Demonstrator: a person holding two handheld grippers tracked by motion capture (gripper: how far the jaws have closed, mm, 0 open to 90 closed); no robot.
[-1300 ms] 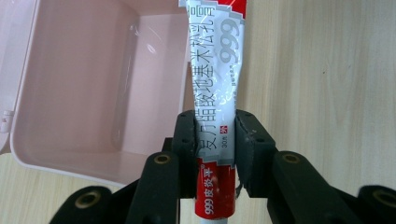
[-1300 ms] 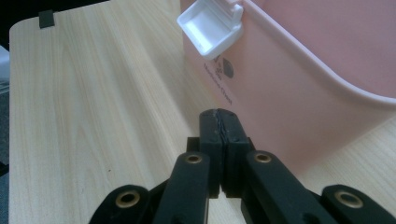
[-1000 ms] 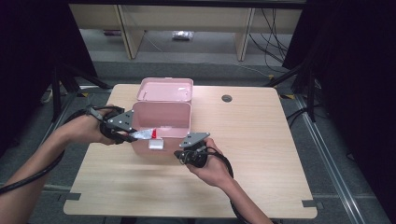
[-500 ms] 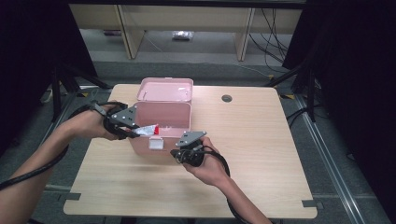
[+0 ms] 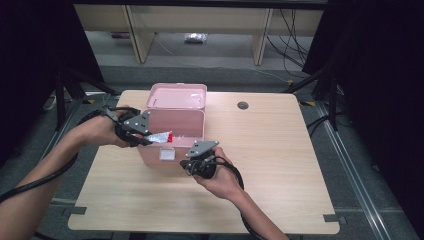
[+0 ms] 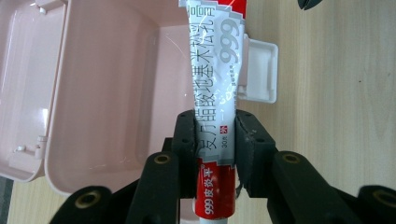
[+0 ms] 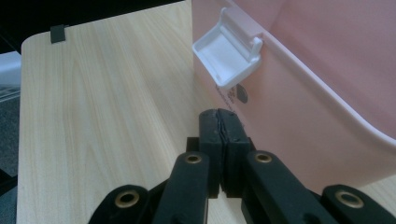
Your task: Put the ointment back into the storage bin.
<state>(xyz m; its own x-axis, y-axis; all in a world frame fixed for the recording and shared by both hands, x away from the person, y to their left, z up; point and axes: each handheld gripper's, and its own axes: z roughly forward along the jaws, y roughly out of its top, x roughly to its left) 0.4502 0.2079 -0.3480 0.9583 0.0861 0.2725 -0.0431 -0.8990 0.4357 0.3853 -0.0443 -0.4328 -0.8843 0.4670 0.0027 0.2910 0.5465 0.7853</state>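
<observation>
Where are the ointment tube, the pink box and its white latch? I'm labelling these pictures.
ointment tube (image 6: 215,70), left gripper view, on its printed silver middle.
pink box (image 5: 192,123), high view, on its inner right wall.
white latch (image 7: 227,54), right gripper view, on the flap's flat face.

Pink box (image 5: 172,131) on wooden table (image 5: 280,150)

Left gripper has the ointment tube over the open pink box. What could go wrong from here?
1. The left gripper pinches the ointment tube near one end; the long free end may swing and catch the pink box rim.
2. The right gripper, shut, sits beside the box's white latch and may nudge it.
</observation>
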